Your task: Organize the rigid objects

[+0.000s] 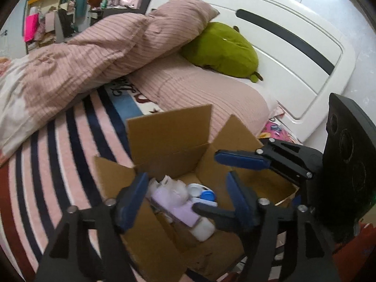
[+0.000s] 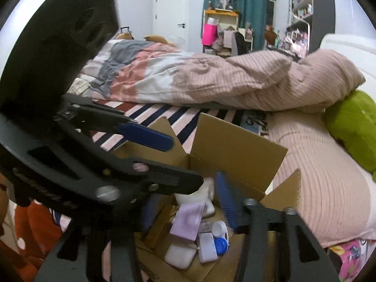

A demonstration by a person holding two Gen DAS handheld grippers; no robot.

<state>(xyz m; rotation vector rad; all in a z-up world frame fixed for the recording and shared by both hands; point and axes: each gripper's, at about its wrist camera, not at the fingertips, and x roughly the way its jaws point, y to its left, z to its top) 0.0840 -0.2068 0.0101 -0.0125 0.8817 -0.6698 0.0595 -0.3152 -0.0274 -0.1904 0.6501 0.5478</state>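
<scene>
Cardboard box (image 1: pixel 169 141) with its flaps up sits on the striped blanket (image 1: pixel 58 145) of the bed, near the pink pillow (image 1: pixel 206 94) at the headboard (image 1: pixel 293 54) end. Inside it lie a lilac box (image 1: pixel 174 205), a white bottle (image 1: pixel 203 230) and a blue-capped case (image 1: pixel 208 195), all touching. My left hand-held gripper (image 1: pixel 185 195) hangs over the box, fingers spread and holding nothing. My right hand-held gripper (image 2: pixel 185 202) hovers over the same box, also released and empty. A green plush (image 1: pixel 223 49) rests against the headboard, beside the rumpled duvet (image 1: pixel 77 61)
</scene>
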